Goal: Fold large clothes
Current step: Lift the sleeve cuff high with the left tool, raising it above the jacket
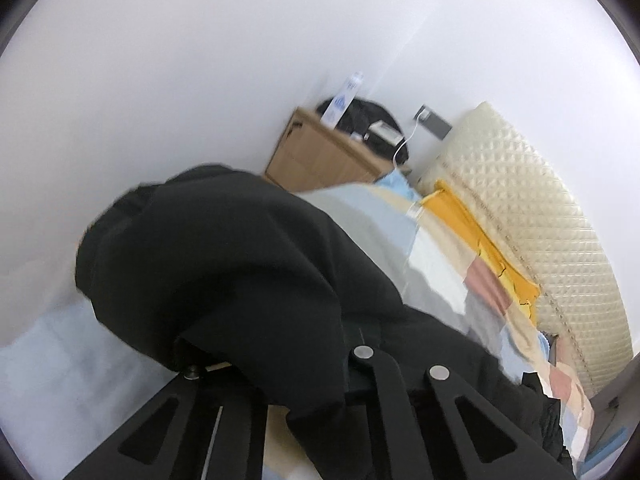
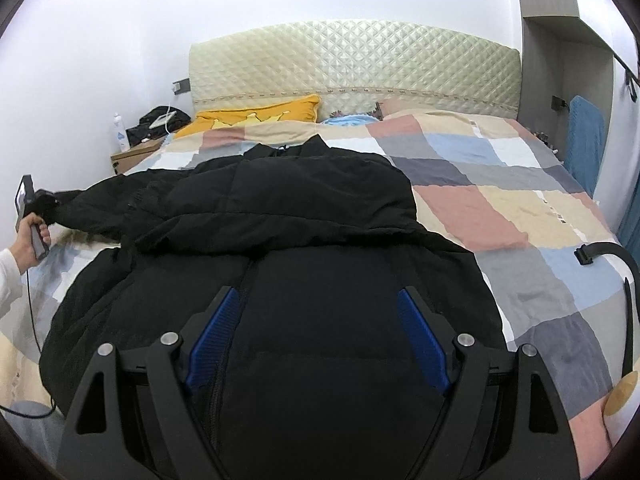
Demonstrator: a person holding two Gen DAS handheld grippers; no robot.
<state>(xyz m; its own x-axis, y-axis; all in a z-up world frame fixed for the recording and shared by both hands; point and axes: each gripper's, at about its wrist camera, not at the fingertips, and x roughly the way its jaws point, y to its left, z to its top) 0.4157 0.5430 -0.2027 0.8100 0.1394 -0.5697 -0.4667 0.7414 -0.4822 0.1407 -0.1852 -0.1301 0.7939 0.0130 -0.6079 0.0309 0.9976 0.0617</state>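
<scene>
No writing can be read anywhere: the white bottle (image 2: 121,133) on the wooden nightstand (image 2: 134,157) carries a blue mark, but it is too small and blurred to make out.

The left claw (image 2: 45,203), seen at the far left of the right wrist view, is clamped shut on the end of the sleeve (image 2: 86,209) of the black puffer jacket (image 2: 288,216), which stretches out sideways from the jacket body towards it. A hand (image 2: 29,245) in a white cuff grips its handle. In the left wrist view the black fabric (image 1: 224,256) drapes over the claw's fingers and hides their tips.

The right claw (image 2: 316,336) stands wide open, its blue pads (image 2: 218,336) apart and gripping nothing; it hangs just above the jacket's lower front, either side of the zip line.

The jacket lies spread on the bed's patchwork duvet (image 2: 500,208), collar towards the quilted cream headboard (image 2: 352,60), with a yellow pillow (image 2: 260,114) beyond it.
</scene>
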